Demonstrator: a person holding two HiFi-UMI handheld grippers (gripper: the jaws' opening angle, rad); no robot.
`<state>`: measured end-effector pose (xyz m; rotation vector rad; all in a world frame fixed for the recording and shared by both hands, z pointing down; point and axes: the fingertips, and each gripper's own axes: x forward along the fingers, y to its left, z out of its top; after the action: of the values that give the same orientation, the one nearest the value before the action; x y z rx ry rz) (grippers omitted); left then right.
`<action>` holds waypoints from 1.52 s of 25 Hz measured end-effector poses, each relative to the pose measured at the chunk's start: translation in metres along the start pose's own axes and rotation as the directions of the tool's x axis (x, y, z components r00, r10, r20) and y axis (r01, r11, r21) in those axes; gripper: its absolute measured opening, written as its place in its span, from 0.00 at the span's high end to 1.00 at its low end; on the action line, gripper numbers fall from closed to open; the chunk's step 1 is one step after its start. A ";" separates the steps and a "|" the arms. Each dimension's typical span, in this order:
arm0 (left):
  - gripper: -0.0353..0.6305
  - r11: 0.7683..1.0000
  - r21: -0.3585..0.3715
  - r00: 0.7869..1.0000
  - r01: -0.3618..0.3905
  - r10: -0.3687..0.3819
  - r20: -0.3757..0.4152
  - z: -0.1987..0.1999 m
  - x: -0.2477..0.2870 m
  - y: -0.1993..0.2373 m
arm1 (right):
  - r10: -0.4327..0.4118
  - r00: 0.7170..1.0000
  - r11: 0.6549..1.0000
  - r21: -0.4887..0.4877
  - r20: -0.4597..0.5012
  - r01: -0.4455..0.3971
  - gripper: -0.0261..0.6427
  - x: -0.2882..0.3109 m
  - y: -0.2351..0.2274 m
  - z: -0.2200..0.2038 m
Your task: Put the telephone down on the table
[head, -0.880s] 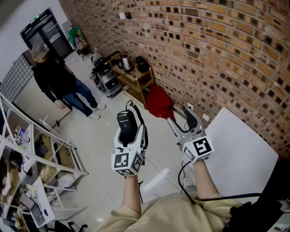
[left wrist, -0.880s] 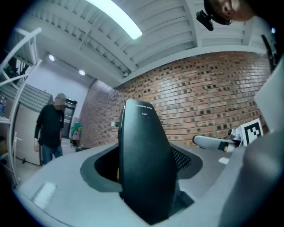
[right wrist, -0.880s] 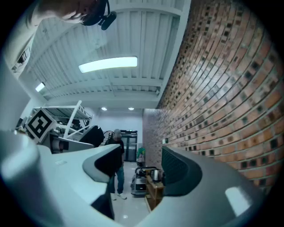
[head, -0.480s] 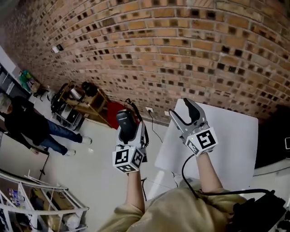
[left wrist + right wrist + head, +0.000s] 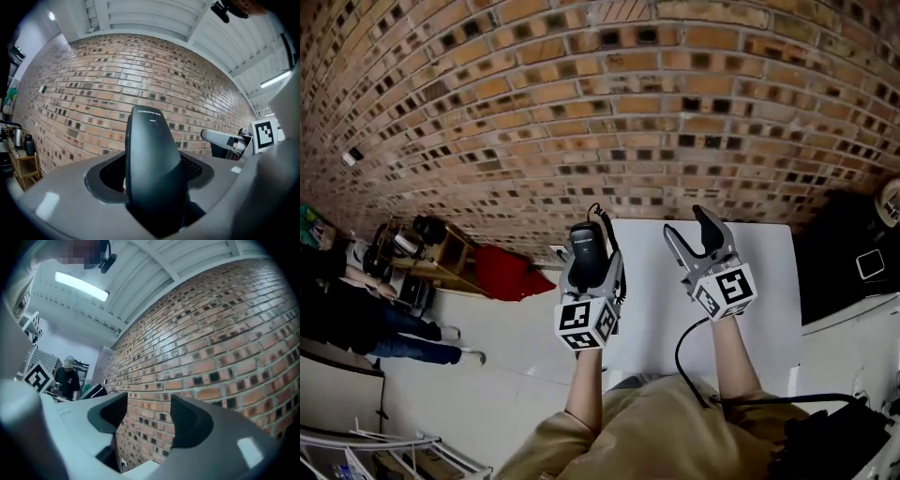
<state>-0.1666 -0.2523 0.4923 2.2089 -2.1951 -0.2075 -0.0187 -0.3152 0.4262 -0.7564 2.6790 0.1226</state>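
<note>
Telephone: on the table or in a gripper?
In a gripper. The left gripper is shut on the telephone, held up before the brick wall, clear of the white table.

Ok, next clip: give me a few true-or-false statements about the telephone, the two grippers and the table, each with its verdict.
1. The left gripper is shut on the black telephone. True.
2. The telephone lies flat on the white table. False: it is held in the air in the left gripper, near the table's left edge in the head view.
3. The right gripper grips a cable. False: its jaws stand apart with nothing between them; only the brick wall shows through the gap.
4. The brick wall stands behind the table. True.
5. Both grippers are carried by hands. True.
</note>
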 end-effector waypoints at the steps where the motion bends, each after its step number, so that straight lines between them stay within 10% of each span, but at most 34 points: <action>1: 0.47 1.000 -0.006 1.000 0.023 -0.023 -0.010 -0.006 0.005 -0.005 | -0.021 1.000 1.000 -0.006 -0.007 0.021 0.55 -0.005 -0.003 -0.004; 12: 0.47 0.986 -0.085 0.964 0.141 -0.156 -0.217 -0.140 0.030 -0.022 | -0.270 0.955 0.963 -0.038 -0.119 0.268 0.57 -0.080 -0.034 -0.105; 22: 0.47 0.993 -0.110 0.912 0.029 -0.072 -0.404 -0.284 0.074 0.005 | -0.271 0.952 0.962 -0.055 -0.140 0.266 0.60 -0.100 -0.077 -0.175; 32: 0.47 0.996 -0.043 0.770 -0.073 0.029 -0.637 -0.491 0.187 0.134 | -0.274 0.938 0.961 -0.035 -0.213 0.273 0.59 -0.120 -0.110 -0.264; 38: 0.46 0.987 -0.091 0.691 -0.129 0.024 -0.722 -0.546 0.228 0.167 | -0.313 0.923 0.949 -0.033 -0.226 0.313 0.59 -0.144 -0.128 -0.285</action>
<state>-0.2729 -0.5248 1.0334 1.6833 -1.7378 0.4402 0.0735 -0.4037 0.7454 -1.2552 2.7217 -0.0552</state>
